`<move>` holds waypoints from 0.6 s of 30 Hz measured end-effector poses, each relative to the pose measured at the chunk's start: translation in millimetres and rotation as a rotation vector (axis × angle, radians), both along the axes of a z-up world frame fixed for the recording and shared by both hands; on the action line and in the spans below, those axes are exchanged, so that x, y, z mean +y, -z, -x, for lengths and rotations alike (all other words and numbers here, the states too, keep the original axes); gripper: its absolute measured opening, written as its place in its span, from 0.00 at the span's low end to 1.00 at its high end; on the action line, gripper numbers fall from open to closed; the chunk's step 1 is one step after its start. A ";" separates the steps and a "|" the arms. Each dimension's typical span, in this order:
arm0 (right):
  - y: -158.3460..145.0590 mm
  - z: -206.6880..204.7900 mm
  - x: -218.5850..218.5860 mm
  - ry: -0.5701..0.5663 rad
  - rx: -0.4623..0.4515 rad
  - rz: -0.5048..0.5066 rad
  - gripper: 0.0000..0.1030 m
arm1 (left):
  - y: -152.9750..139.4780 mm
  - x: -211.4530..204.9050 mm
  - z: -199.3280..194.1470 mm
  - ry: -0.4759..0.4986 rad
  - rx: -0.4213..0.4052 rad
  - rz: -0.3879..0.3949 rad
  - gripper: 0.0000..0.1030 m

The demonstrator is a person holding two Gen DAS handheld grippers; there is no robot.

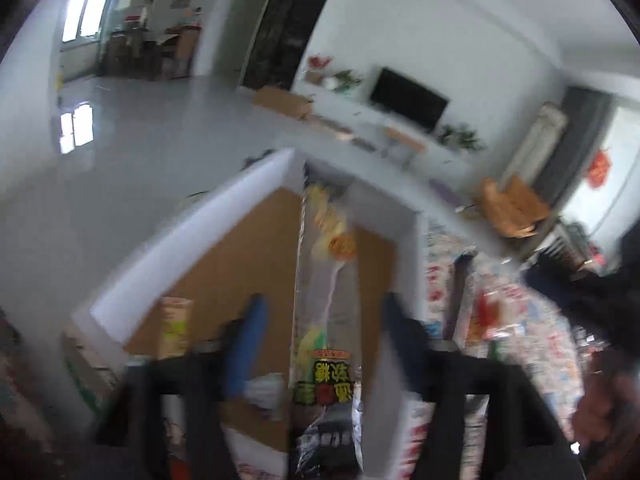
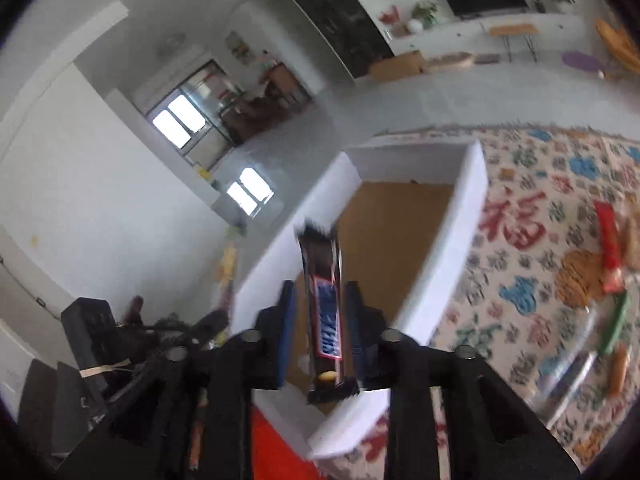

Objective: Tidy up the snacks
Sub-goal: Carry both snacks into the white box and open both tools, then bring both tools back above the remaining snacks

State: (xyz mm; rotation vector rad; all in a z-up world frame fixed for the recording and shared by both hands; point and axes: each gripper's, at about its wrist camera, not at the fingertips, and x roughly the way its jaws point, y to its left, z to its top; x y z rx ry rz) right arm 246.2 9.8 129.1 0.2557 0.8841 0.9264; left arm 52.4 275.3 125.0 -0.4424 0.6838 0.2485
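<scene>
In the left wrist view a long clear candy bag [image 1: 326, 300] with yellow and green print hangs lengthwise between the blue pads of my left gripper [image 1: 326, 338]. Brown box floor shows on both sides of it, so the jaws stand open around it. Below is a white-walled box [image 1: 200, 232] with a brown cardboard floor. In the right wrist view a brown Snickers bar [image 2: 326, 312] stands on end between the fingers of my right gripper [image 2: 322, 316], above the same box [image 2: 460, 240]. A gap shows at the left pad. Both views are blurred.
A yellow-green pack [image 1: 174, 328] and a small white wrapper [image 1: 264, 392] lie inside the box. Right of the box a patterned cloth [image 2: 520, 248] carries a red bar [image 2: 610, 252], a green one [image 2: 616, 320] and an orange round pack [image 2: 580, 280]. A person's hand [image 1: 608, 412] shows at the right.
</scene>
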 end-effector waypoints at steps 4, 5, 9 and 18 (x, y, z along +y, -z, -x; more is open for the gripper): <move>9.5 4.2 -27.6 0.077 -0.116 0.012 0.66 | 15.1 -3.4 21.7 0.000 -0.015 0.005 0.77; 17.8 4.1 -37.9 0.098 -0.140 0.038 0.68 | 17.6 -13.0 26.5 0.023 -0.028 0.027 0.77; 92.2 -1.0 -139.5 0.304 -0.192 0.326 0.68 | 14.4 -70.8 30.0 0.174 -0.071 0.035 0.78; 200.7 -1.2 -303.9 0.661 -0.039 0.587 0.68 | 67.2 -270.6 -18.7 0.638 0.011 -0.076 1.00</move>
